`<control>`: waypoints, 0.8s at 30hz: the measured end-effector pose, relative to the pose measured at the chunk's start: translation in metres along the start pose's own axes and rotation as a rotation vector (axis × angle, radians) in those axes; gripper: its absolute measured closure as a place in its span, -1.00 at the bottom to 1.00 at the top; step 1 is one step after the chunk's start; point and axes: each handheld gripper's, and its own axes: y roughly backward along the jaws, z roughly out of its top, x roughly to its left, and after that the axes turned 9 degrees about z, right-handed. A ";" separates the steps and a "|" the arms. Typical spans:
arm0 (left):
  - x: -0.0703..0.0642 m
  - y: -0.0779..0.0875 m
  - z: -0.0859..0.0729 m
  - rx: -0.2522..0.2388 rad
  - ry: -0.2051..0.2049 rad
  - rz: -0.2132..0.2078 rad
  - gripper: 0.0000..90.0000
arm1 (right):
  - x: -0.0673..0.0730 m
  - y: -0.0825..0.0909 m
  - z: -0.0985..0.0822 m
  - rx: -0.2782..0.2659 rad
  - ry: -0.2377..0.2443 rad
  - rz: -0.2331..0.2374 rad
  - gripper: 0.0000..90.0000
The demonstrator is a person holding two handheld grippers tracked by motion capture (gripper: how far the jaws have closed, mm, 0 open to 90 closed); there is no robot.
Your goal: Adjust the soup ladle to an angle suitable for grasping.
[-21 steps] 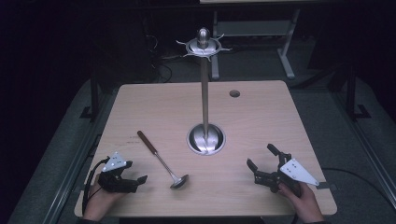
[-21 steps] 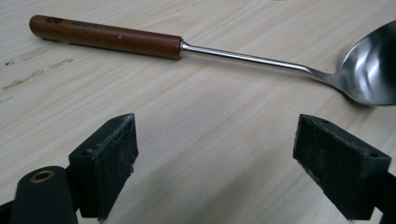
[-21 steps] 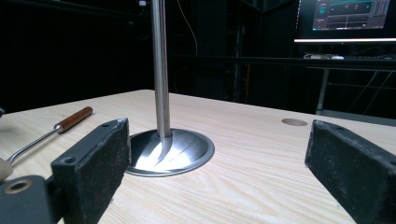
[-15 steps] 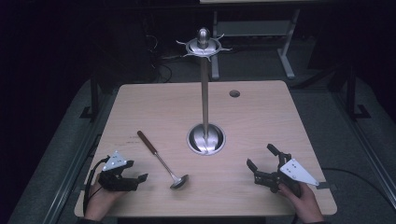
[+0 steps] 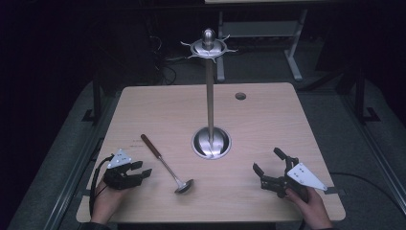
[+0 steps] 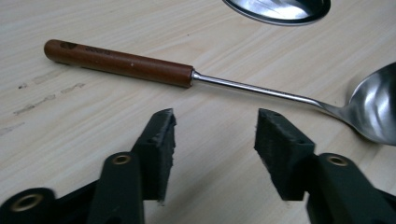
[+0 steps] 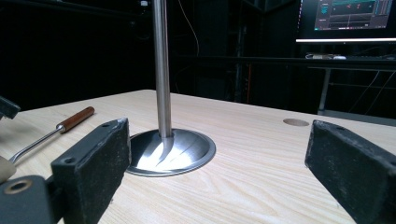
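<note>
Steel ladle with a brown wooden handle point(image 5: 163, 162) lies on the pale wood worktop point(image 5: 268, 115), left of the tall chrome stand point(image 5: 209, 110). Left gripper point(image 5: 131, 173) and right gripper point(image 5: 269, 168) rest apart.

Left gripper view: fingers point(image 6: 161, 144) spread, empty, just short of the ladle's shaft.

Right gripper view: fingers point(image 7: 93, 163) spread wide, the stand's base beyond

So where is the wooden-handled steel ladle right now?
In the high view the wooden-handled steel ladle lies flat on the table's near left part, between the open left gripper and the steel stand's round base.
</note>
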 end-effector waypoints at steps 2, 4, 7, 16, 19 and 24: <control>0.001 -0.002 0.001 -0.001 0.006 0.000 0.21 | 0.000 0.000 0.000 0.004 -0.002 -0.005 -0.86; 0.003 -0.003 0.002 0.019 -0.011 0.001 0.30 | 0.000 -0.002 0.000 0.004 -0.001 -0.005 -0.86; 0.005 -0.004 0.005 0.006 0.018 -0.007 0.45 | 0.001 -0.002 0.000 0.001 0.008 -0.008 -0.86; 0.005 -0.009 0.013 0.022 -0.016 -0.003 0.89 | 0.002 0.000 0.000 0.002 0.001 -0.010 -0.86; 0.007 -0.011 0.014 0.033 -0.016 -0.004 0.99 | 0.003 0.000 0.000 -0.001 -0.003 -0.011 -0.86; 0.009 -0.015 0.020 0.021 -0.002 0.011 1.00 | 0.002 0.000 0.000 0.001 -0.004 -0.014 -0.86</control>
